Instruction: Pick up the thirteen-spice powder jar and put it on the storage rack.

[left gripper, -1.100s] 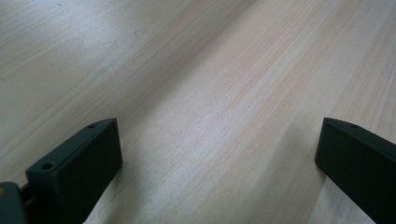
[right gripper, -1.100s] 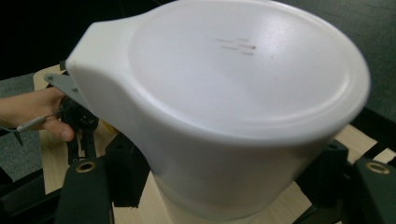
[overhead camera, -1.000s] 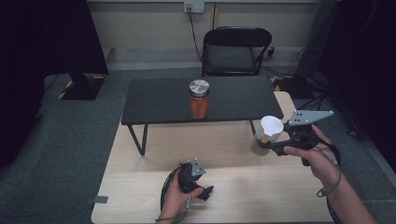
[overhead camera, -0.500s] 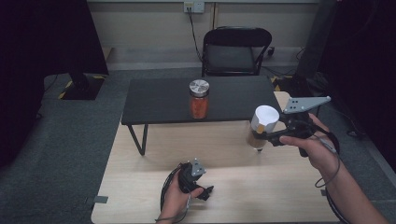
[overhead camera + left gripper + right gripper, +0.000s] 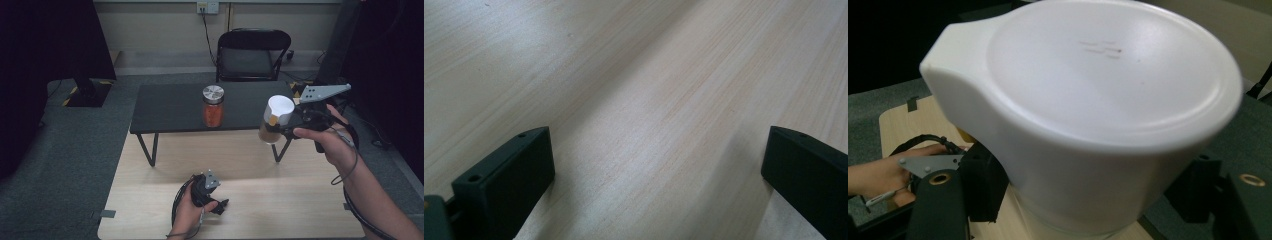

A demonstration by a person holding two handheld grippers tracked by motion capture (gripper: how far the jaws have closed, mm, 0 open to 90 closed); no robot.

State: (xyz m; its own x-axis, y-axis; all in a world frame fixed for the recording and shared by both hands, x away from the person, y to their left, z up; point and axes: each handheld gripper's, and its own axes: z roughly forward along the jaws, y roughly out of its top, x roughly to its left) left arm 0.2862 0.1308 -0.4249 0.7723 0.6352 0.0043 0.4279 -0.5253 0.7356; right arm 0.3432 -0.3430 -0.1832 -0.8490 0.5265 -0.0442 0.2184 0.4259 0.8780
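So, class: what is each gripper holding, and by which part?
The right gripper holds a white-lidded jar by its body, just below the lid. The left gripper holds nothing.

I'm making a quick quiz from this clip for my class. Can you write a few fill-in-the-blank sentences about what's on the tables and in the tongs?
1. The right tongs hold a jar with a ____ lid.
2. The orange-filled jar stands on the ____ table.
3. The left tongs rest over the wooden table with jaws ____.
4. Behind the dark table stands a black ____.

Missing words: white; black; open; chair
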